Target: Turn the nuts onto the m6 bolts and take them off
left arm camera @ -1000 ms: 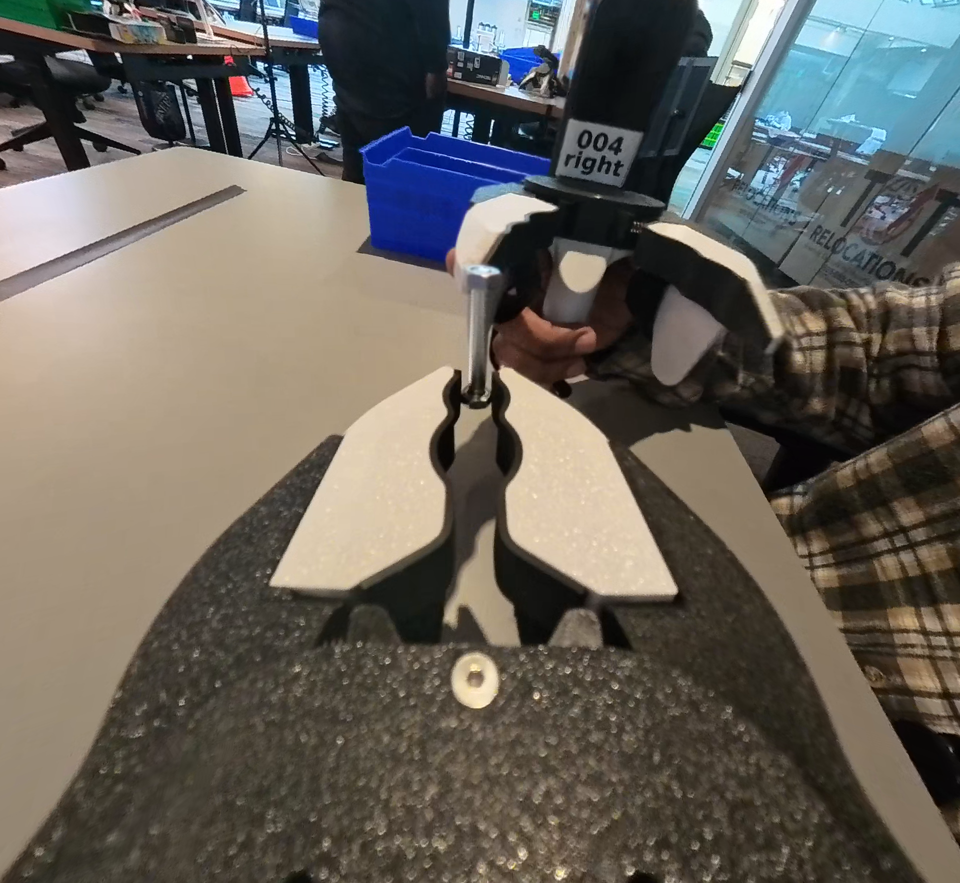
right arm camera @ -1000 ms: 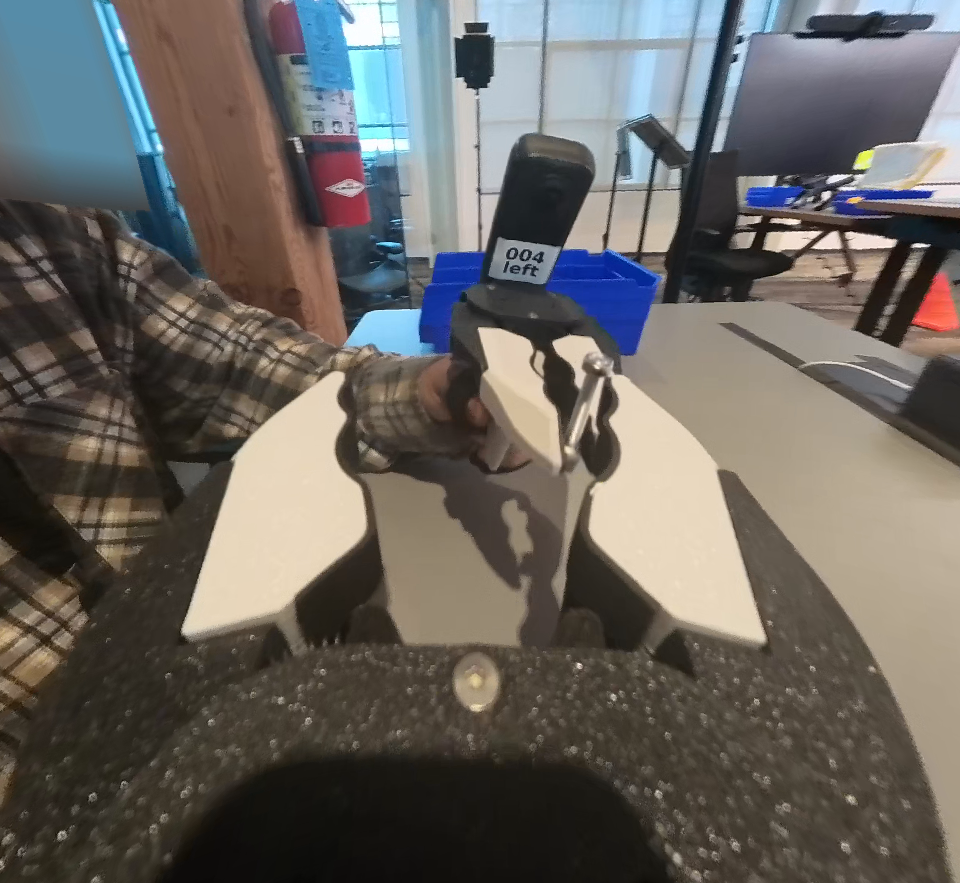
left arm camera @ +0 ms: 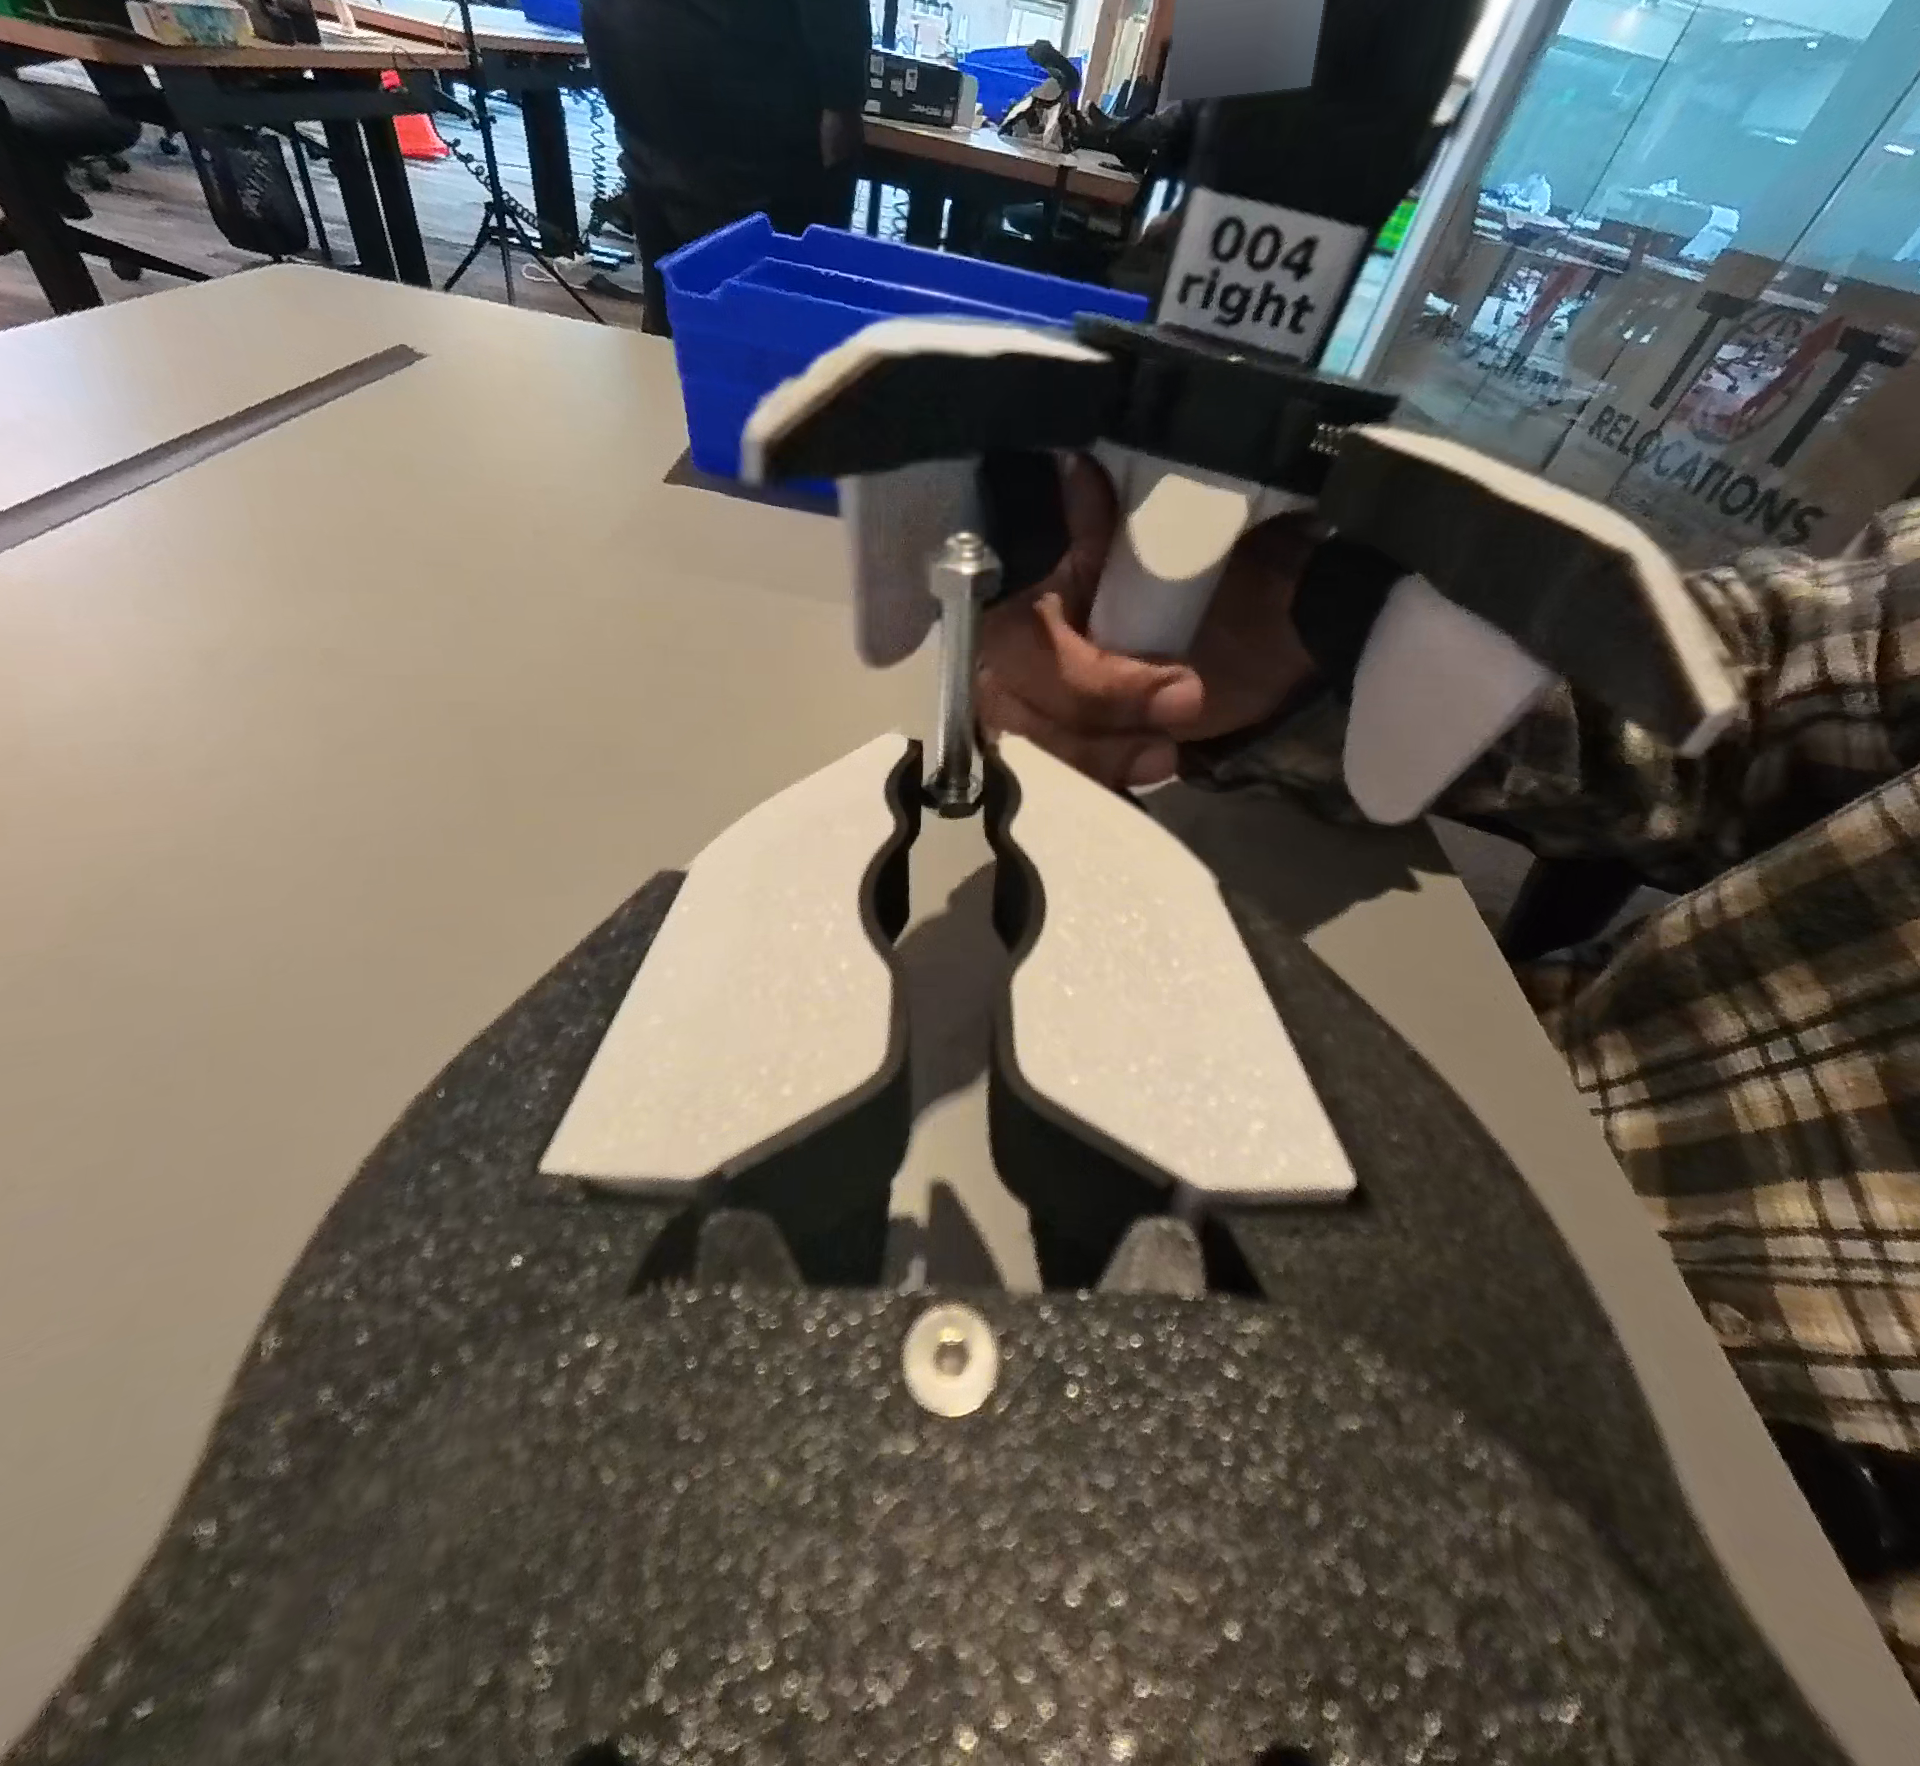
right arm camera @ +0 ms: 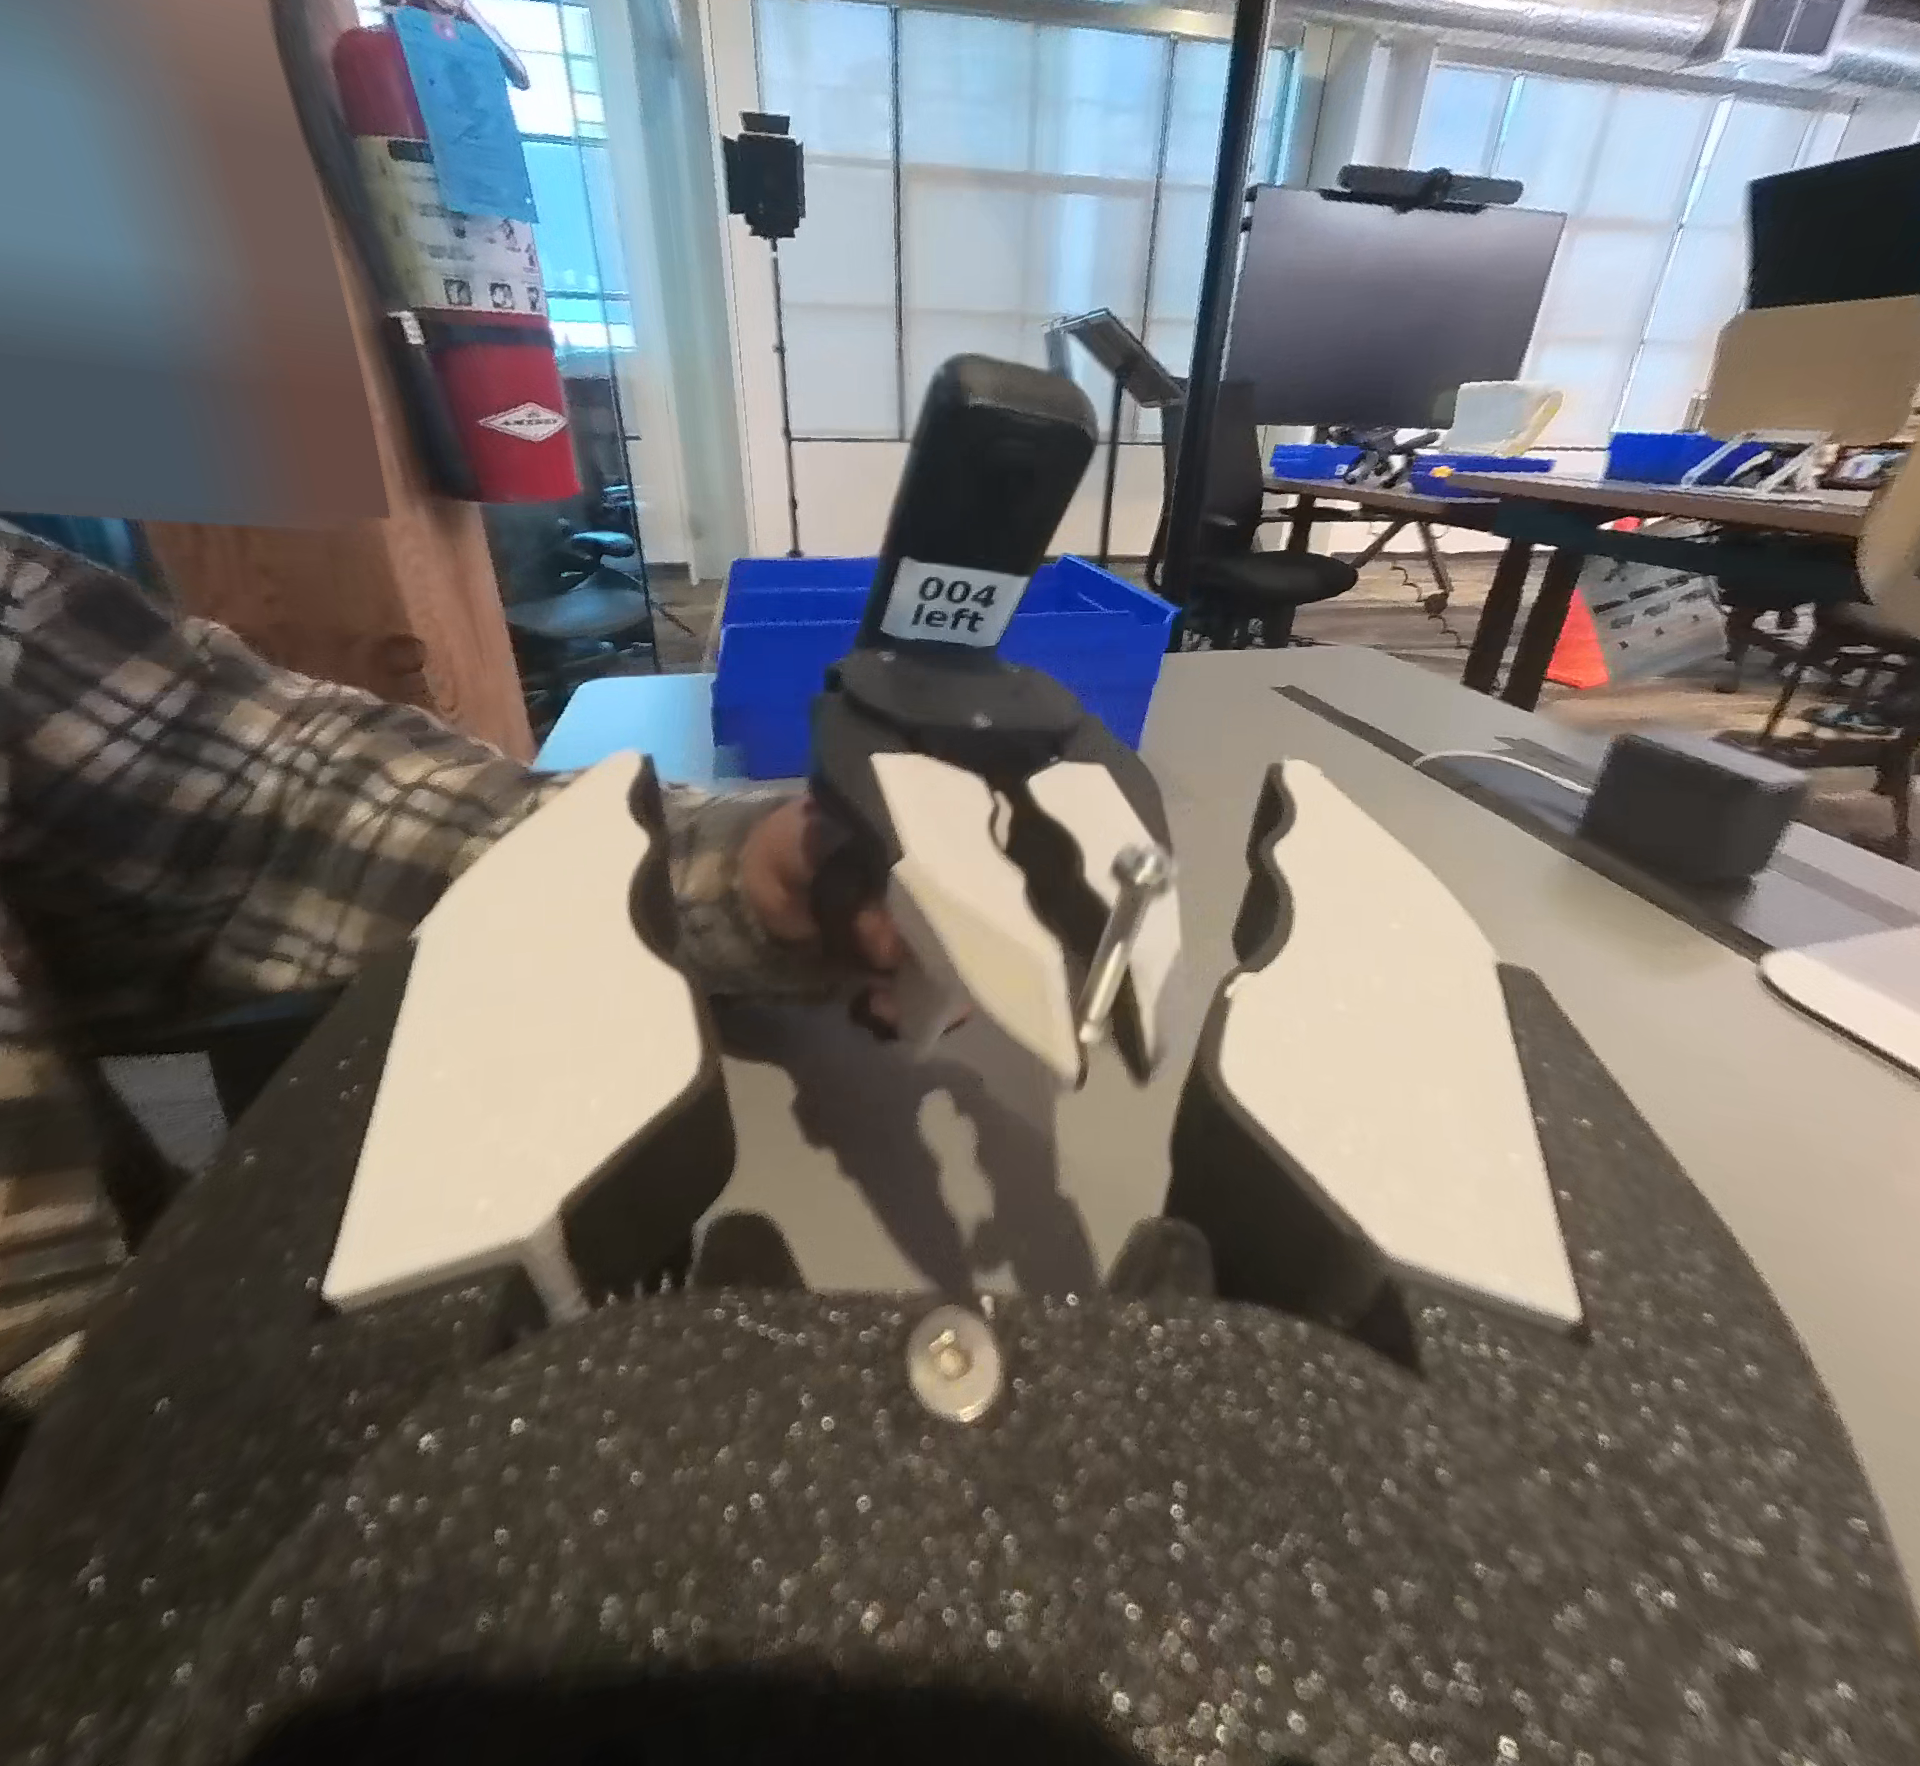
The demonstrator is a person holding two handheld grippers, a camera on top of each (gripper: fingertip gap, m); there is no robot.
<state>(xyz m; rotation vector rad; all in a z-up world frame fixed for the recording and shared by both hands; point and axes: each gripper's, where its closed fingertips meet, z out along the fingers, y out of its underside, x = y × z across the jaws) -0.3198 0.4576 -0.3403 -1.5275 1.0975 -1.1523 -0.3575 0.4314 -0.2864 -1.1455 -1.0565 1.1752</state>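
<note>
In the left wrist view my left gripper (left arm camera: pixel 951 786) is shut on the hex head of a silver bolt (left arm camera: pixel 954 677), which stands upright above the grey table (left arm camera: pixel 416 677). A silver nut (left arm camera: pixel 964 573) sits on the bolt's top end. The right gripper's fingers (left arm camera: pixel 904 563) stand wide apart behind and beside the nut, with none pressing on it. In the right wrist view my right gripper (right arm camera: pixel 956 781) is wide open and empty. The left gripper (right arm camera: pixel 966 843) with the bolt (right arm camera: pixel 1112 958) and nut (right arm camera: pixel 1141 869) sits between its fingers.
A blue bin (left arm camera: pixel 831 303) stands at the table's far edge, also in the right wrist view (right arm camera: pixel 1081 636). A black box (right arm camera: pixel 1683 812) and a white object (right arm camera: pixel 1849 989) lie on the table to the right. A person (left arm camera: pixel 717 2) stands behind the table. Tip to tip, the grippers are about 6 cm apart.
My right gripper's jaws have opened wider and its fingers now stand clear of the bolt's top. My left gripper keeps its hold on the bolt head.
</note>
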